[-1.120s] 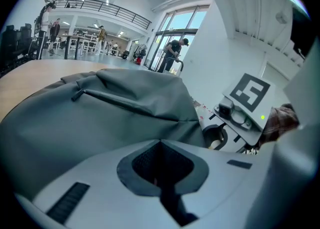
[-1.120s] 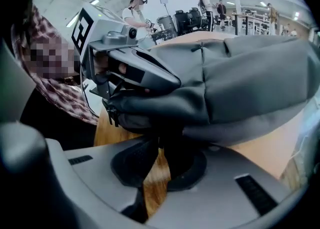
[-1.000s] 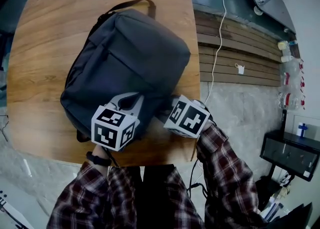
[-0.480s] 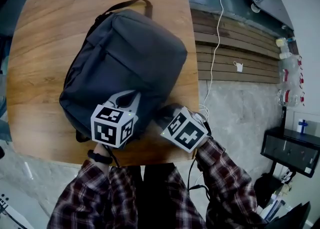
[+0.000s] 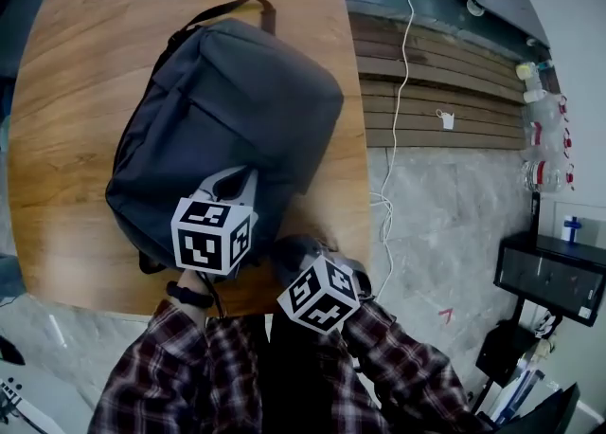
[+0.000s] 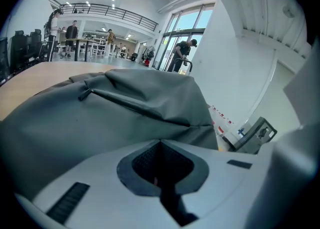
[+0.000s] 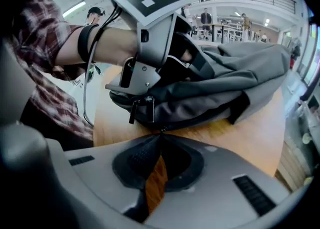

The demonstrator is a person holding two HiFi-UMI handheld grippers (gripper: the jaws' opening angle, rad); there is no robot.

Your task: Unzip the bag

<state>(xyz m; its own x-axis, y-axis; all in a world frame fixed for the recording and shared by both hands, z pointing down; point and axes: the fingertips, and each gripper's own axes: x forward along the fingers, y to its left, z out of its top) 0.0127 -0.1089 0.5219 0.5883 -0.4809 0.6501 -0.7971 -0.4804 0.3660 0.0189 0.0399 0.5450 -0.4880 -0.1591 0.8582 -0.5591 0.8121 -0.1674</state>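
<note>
A dark grey backpack (image 5: 227, 100) lies flat on the wooden table (image 5: 66, 72), its handle pointing away from me. My left gripper (image 5: 242, 179) rests on the bag's near part with its jaws shut, pinching the fabric (image 6: 125, 108); the right gripper view shows it (image 7: 186, 59) from the side, pressed into the bag (image 7: 240, 73). My right gripper (image 5: 290, 254) is at the bag's near right corner, low over the table edge. Its jaws (image 7: 161, 133) are shut, and a small dark zipper pull (image 7: 161, 130) sits right at the tips. Two more zipper pulls (image 7: 140, 107) hang nearby.
The table's right edge (image 5: 365, 186) drops to a stone floor with wooden slats (image 5: 445, 100) and a white cable (image 5: 398, 81). A black box (image 5: 554, 276) and bottles (image 5: 542, 138) stand far right. People and desks show in the hall behind the bag.
My right gripper has moved left and toward me along the bag's near right corner. The left gripper has stayed put on the bag, which has shifted slightly left.
</note>
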